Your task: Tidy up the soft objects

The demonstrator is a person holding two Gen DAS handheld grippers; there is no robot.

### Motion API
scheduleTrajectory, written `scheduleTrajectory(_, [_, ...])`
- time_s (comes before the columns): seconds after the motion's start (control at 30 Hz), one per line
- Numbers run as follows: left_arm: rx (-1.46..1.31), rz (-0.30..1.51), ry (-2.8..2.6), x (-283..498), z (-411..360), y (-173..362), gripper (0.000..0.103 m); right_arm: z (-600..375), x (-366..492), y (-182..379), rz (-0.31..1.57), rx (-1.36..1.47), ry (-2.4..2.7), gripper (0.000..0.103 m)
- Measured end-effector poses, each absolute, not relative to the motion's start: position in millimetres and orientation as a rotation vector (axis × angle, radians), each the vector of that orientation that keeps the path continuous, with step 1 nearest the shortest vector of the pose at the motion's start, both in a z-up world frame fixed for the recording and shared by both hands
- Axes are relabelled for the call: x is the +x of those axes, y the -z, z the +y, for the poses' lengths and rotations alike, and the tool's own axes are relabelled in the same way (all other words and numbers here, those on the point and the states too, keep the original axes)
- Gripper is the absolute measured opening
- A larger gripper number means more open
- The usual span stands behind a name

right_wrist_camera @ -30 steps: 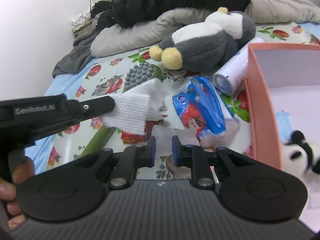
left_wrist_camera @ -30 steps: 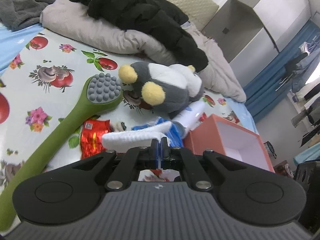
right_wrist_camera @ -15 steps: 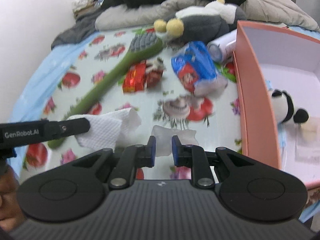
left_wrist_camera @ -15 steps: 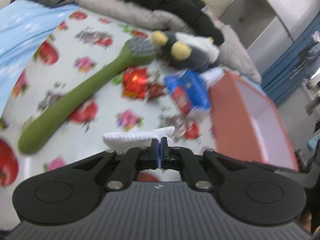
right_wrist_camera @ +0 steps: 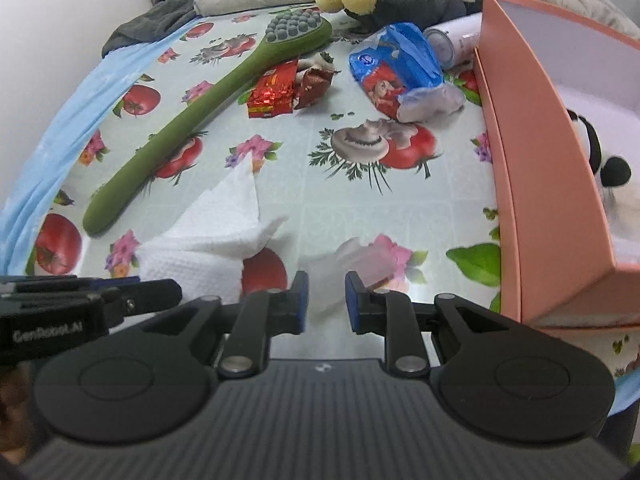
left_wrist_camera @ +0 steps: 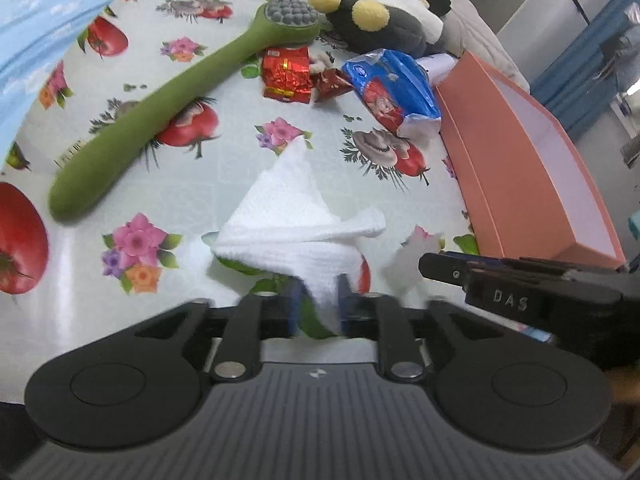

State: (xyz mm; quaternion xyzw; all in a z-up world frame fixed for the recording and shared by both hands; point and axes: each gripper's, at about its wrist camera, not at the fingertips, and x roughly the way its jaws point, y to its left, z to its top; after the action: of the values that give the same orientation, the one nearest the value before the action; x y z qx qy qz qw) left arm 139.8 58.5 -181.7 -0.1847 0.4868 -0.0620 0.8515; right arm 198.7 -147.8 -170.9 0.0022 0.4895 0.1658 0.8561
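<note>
White tissue [left_wrist_camera: 296, 216] between parted left jaws

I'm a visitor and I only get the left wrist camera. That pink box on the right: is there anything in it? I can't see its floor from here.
Observer: Yes. The right wrist view shows a small panda plush lying inside the pink box.
Operator: And the other claw at my right edge, is it gripping something?
Observer: No. The right claw has just been opening its jaws. They stand apart, and a thin pale wipe lies flat between their tips, not pinched.
</note>
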Motion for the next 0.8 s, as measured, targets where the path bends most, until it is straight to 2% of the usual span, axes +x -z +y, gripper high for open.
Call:
scheduleTrajectory(0.03, [-0.376, 1.021, 0.13, 138, 58, 180, 0.045, -149, 198, 171, 1.035, 0.011, -0.342, 0.037])
scheduleTrajectory(0.07, [-0.362, 1.015, 0.126, 135, 58, 178, 0.047, -151, 197, 171, 1.039, 0.015, -0.332, 0.045])
scheduleTrajectory(0.17, [-0.331, 0.998, 0.111, 129, 61, 171, 0.058, -158, 196, 173, 1.05, 0.048, -0.315, 0.053])
scheduleTrajectory(0.23, [-0.312, 0.994, 0.096, 128, 63, 167, 0.069, -160, 199, 177, 1.072, 0.079, -0.309, 0.053])
scheduleTrajectory(0.27, [-0.299, 0.984, 0.093, 127, 65, 165, 0.07, -161, 201, 179, 1.083, 0.095, -0.308, 0.053])
scheduleTrajectory(0.4, [-0.222, 0.963, 0.099, 131, 65, 163, 0.072, -159, 207, 187, 1.114, 0.158, -0.309, 0.053])
scheduleTrajectory(0.57, [-0.166, 0.981, 0.133, 145, 63, 172, 0.08, -154, 216, 193, 1.13, 0.203, -0.308, 0.053])
scheduleTrajectory(0.73, [-0.102, 0.993, 0.177, 160, 58, 183, 0.081, -149, 225, 198, 1.131, 0.185, -0.271, 0.053])
scheduleTrajectory(0.8, [-0.084, 1.004, 0.188, 166, 56, 189, 0.081, -149, 226, 199, 1.13, 0.167, -0.267, 0.047])
